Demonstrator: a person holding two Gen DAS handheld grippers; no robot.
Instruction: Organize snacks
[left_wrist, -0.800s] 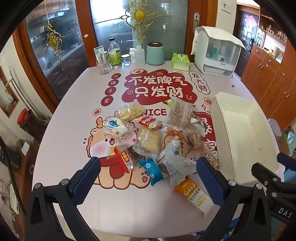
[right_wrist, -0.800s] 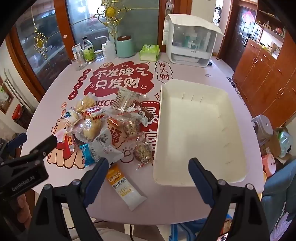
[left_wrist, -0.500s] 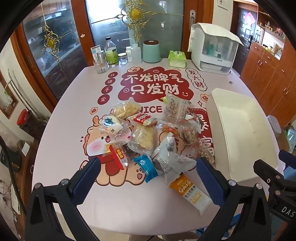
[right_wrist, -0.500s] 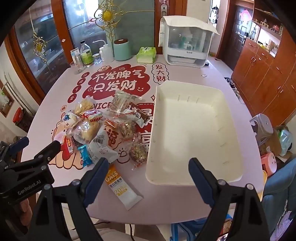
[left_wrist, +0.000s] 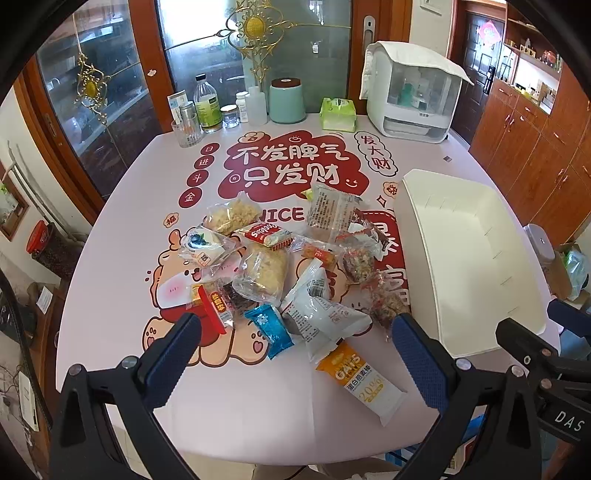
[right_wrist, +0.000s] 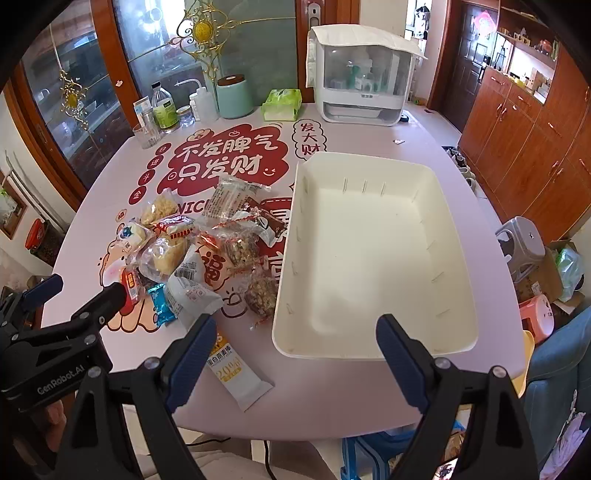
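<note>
While both hand-held grippers (left_wrist: 295, 347) (right_wrist: 295, 347) gape empty, crinkly snack packets (left_wrist: 280, 266) lie w/ smooth rectangular tray (right_wrist: 373, 343).

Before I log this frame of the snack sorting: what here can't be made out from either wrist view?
- Oat bar, right wrist view: its upper end is hidden behind a finger of the right claw.
- Snack pile, both views: packets overlap, so the lower ones and the count stay unclear.
- White bin, left wrist view: the near wall hides part of its floor.
- Small print on the wrappers: too small to read.
</note>
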